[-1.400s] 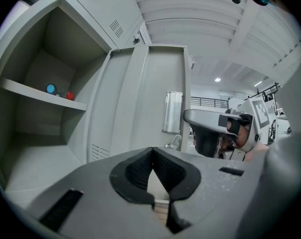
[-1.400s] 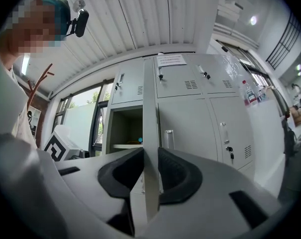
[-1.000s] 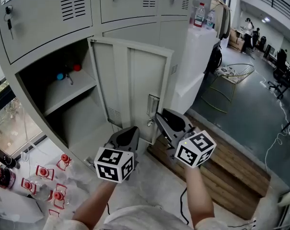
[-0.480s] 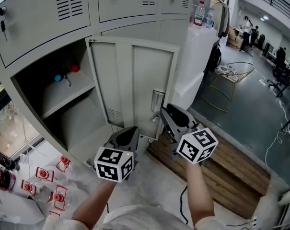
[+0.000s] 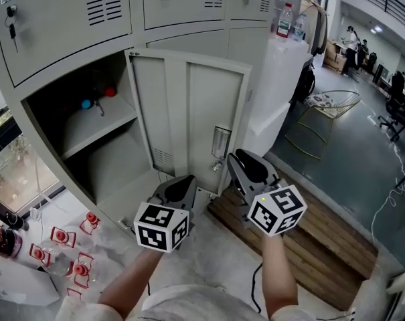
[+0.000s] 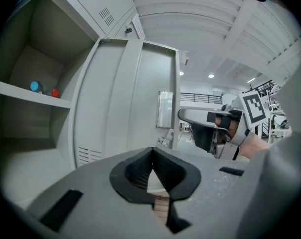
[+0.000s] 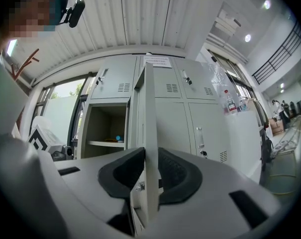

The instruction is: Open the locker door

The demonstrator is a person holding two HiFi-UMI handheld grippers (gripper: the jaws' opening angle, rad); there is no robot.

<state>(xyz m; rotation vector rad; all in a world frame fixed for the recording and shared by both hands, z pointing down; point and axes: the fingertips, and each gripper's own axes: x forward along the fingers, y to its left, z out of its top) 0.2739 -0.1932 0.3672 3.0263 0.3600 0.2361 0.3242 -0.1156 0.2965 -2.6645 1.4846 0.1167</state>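
While the left gripper (image 5: 181, 183) hangs low and nearest the body, fingers shut on nothing, the right gripper (image 7: 149, 176) is the one at the work. Its fingers have just been narrowing and pinch the thin free edge of the door (image 5: 189, 112) beside the latch (image 5: 217, 164). Door stands well ajar, edge-on to the right fingers, long axis upright, hinge on its far left by the open locker (image 5: 112, 159); judged: more opening means swinging that edge round the hinge.
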